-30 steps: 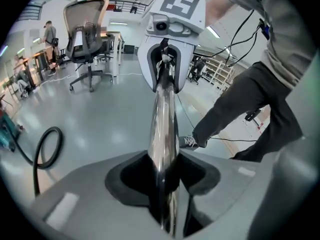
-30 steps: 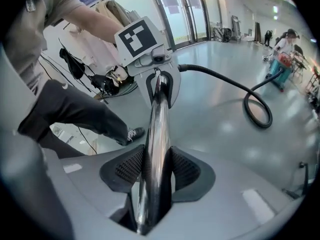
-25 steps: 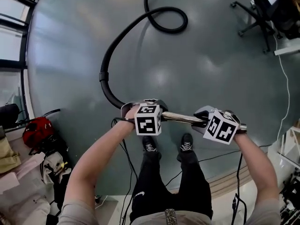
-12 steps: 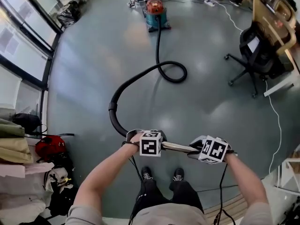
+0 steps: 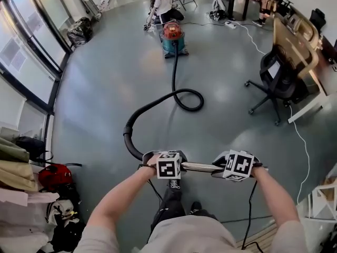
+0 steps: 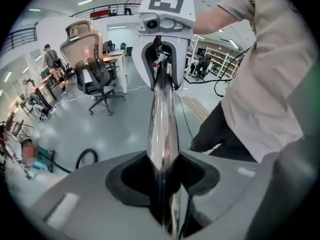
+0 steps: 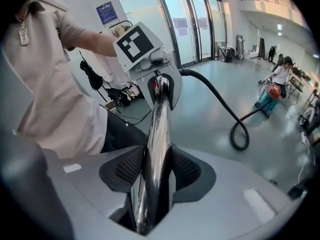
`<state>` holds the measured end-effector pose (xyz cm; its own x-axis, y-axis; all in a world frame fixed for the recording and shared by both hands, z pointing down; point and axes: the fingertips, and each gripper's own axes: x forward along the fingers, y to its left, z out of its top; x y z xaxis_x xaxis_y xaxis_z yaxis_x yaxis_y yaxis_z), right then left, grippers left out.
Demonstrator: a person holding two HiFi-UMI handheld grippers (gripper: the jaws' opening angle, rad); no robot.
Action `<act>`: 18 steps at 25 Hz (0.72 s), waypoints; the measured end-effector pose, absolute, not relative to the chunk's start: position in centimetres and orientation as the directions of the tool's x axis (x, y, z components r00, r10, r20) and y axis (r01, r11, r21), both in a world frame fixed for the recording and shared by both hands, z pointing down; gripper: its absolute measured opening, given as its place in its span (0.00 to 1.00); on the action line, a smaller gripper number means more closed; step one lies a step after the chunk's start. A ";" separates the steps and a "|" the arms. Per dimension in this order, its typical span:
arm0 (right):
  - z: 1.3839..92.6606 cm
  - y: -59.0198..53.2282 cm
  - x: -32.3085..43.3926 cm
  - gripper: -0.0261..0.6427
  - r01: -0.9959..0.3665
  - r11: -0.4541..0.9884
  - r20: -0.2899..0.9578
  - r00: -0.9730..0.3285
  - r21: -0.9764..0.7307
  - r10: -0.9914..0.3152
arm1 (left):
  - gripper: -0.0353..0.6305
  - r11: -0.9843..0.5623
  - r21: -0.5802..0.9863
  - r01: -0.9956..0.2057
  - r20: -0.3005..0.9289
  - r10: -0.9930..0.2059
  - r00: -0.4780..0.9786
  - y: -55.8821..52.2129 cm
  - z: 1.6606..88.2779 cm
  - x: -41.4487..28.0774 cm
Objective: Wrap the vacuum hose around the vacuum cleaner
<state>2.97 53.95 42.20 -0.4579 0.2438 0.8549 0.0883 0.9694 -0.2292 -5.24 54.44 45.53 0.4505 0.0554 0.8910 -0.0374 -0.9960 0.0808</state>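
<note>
A chrome wand [image 5: 199, 166] is held level in front of the person, with the left gripper [image 6: 162, 171] clamped on one end and the right gripper [image 7: 152, 181] clamped on the other; in each gripper view the fingers are seen closed tight against the tube, which runs straight on to the opposite gripper. From the left end of the wand the black vacuum hose [image 5: 138, 113] is carried out in a curve to the person's left, then is laid across the grey floor [image 5: 105, 83], where one loose loop is formed before it is led on to the vacuum cleaner [image 5: 172, 35]. The cleaner, a teal drum with a red top, is stood well away on the far side of the floor, and none of the hose is wound round it; what the drum holds cannot be seen. A person [image 5: 164, 3] is crouched just behind it. A dark sack [image 5: 80, 29], apparently filled, is set by the windows, and a red bag [image 5: 54, 176] lies shut among clothing at the left. An office chair [image 5: 276, 78] is stood to the right.
</note>
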 end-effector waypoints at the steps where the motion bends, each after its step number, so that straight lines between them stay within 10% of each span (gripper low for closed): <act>1: 42.1 53.2 2.5 0.33 0.093 0.974 0.862 -0.453 -0.208 0.228 | 0.29 -0.997 0.074 -0.036 0.892 0.050 0.450 53.7 45.6 -5.7; 12: 36.8 42.0 -3.7 0.47 -0.060 0.995 0.834 -0.543 0.077 -0.097 | 0.29 -0.996 0.079 -0.035 0.868 0.051 0.495 44.7 45.8 -10.9; 18: 27.9 34.4 -4.5 0.36 -0.333 0.903 0.642 -0.636 0.273 -0.428 | 0.29 -0.990 0.120 -0.075 0.836 0.061 0.545 39.2 45.8 -11.2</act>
<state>-4.51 34.37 27.88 -0.6355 -0.4285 0.6423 -0.3330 0.9026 0.2726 -11.20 39.24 45.79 0.5449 0.0605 0.8363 -0.0748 -0.9899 0.1203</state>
